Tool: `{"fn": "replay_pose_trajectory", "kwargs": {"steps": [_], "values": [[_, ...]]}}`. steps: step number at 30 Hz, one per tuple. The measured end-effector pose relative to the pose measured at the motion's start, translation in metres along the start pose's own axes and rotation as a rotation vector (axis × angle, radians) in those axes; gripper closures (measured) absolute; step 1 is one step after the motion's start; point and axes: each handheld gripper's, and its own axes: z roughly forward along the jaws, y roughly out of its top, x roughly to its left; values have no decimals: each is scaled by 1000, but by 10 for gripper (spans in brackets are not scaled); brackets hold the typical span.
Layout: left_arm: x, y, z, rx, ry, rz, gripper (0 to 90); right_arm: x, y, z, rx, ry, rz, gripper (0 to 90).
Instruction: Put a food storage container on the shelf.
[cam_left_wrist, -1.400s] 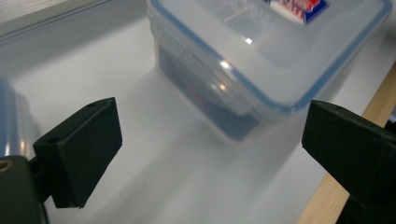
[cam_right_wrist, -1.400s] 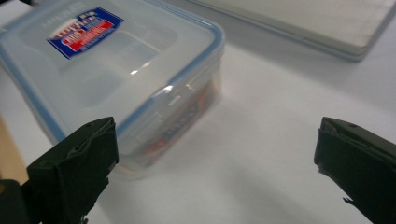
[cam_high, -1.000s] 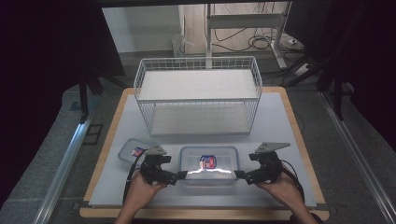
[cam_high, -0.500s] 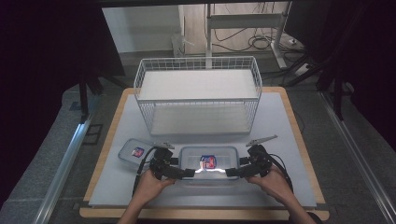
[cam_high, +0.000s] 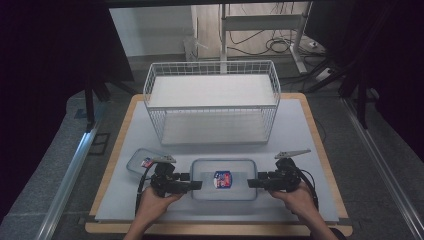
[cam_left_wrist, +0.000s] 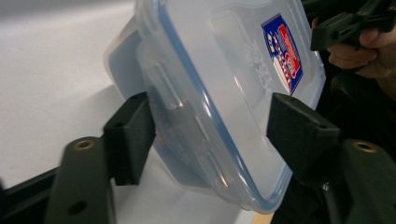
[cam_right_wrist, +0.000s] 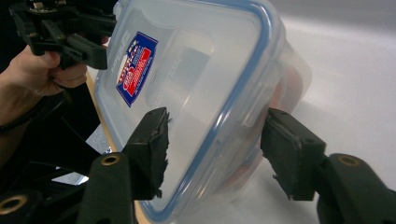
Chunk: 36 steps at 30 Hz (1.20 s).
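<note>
High view, lidded clear container (cam_high: 223, 179) between left gripper (cam_high: 196, 185) and right gripper (cam_high: 252, 183), both spread wide

From overhead at my side, the high view looks forward and down across the table (cam_high: 310, 130), the wire basket (cam_high: 212, 102) at twelve o'clock. My two gripper views sit very close, facing each other along my jaws. All three share the lidded container (cam_high: 223, 179) (cam_left_wrist: 224, 93) (cam_right_wrist: 196, 93), and each gripper view catches my opposite hand.
</note>
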Motion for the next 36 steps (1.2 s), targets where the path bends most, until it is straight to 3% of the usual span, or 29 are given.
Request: {"fn": "replay_pose_trajectory", "kwargs": {"steps": [6,20,26,34,36], "values": [[-2,-9,-8,-41,-26,-10,458,6,-5,-7,-13,3,-22,501],[-1,-15,-11,-64,-49,-34,493,5,-11,-6,18,34,7,492],[-4,-15,-11,-71,-36,-39,495,-1,-13,-9,-1,85,116,551],[-3,-13,-11,-85,-30,-56,498,1,-15,-9,-22,82,143,565],[-4,-11,-11,-86,-22,-49,499,3,-14,-10,-28,69,120,566]]}}
